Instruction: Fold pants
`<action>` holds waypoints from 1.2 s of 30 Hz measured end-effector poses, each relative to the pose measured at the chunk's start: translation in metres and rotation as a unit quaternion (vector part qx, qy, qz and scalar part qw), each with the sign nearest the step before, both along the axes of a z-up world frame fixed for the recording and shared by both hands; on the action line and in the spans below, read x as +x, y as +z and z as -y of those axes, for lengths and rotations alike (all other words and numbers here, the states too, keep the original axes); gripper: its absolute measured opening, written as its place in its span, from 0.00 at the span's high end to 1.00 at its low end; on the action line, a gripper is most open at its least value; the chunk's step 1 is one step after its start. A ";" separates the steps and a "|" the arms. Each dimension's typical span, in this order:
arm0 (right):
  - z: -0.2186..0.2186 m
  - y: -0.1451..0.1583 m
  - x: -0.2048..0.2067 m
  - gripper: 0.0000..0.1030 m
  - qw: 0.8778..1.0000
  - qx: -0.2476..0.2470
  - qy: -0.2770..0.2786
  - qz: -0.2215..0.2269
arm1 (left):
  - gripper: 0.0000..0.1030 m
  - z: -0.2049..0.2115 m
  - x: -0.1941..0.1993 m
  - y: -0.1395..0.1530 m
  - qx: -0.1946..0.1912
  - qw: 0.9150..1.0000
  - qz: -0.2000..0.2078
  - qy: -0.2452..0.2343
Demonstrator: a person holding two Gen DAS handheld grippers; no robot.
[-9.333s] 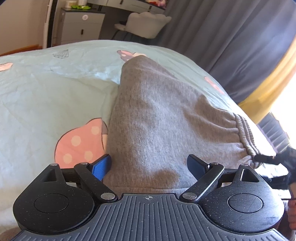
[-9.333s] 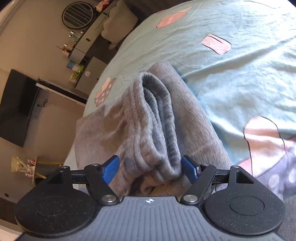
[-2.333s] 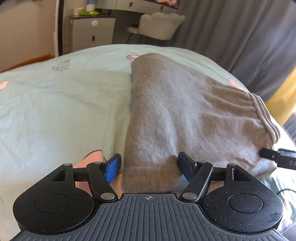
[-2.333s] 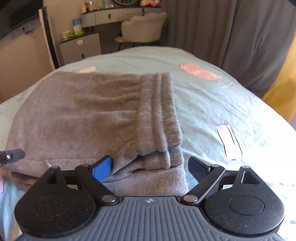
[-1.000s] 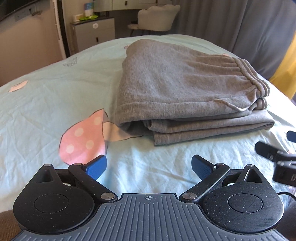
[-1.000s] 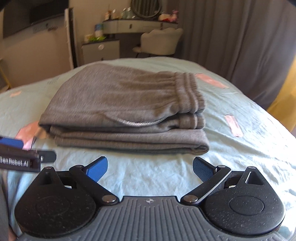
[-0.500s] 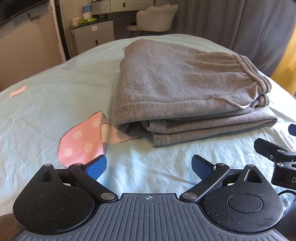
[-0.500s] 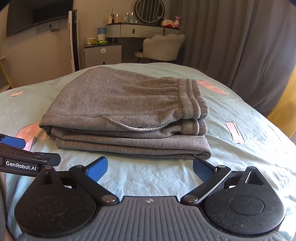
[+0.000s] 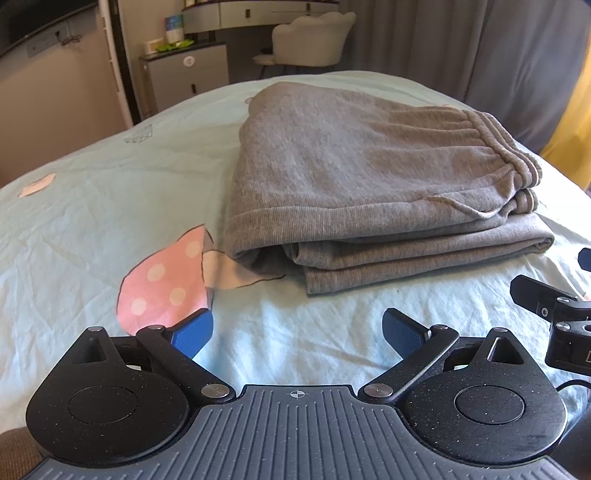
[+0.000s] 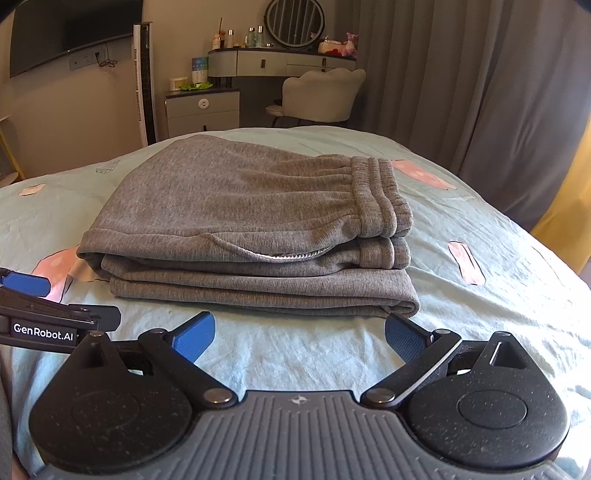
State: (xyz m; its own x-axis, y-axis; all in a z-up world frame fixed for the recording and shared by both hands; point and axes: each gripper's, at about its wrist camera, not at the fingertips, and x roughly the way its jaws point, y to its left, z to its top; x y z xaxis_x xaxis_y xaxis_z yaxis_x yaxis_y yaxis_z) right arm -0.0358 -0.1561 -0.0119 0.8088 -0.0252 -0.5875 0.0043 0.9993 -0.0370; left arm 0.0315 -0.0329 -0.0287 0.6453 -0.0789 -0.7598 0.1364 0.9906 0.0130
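Grey sweatpants [image 9: 362, 177] lie folded in a flat stack on the light blue bedsheet [image 9: 92, 206], waistband to the right; they also show in the right wrist view [image 10: 240, 221]. My left gripper [image 9: 297, 334] is open and empty, above the sheet in front of the stack. My right gripper [image 10: 299, 334] is open and empty, just short of the stack's near edge. The left gripper's body shows at the left edge of the right wrist view [image 10: 48, 325], and the right gripper's body shows at the right edge of the left wrist view [image 9: 554, 306].
The sheet has pink printed patches [image 9: 166, 280]. Beyond the bed stand a grey drawer unit [image 10: 203, 110], a white chair [image 10: 317, 96], a vanity with a round mirror [image 10: 295, 22] and grey curtains [image 10: 461, 81].
Both grippers let go of the pants and drew back from the folded stack. Over the last second they have hardly moved, and the stack lies still.
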 end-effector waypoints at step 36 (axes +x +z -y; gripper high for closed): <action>0.000 0.000 0.000 0.04 1.000 0.001 0.000 0.000 | 0.02 0.002 0.001 -0.002 -0.005 1.000 -0.004 -0.010</action>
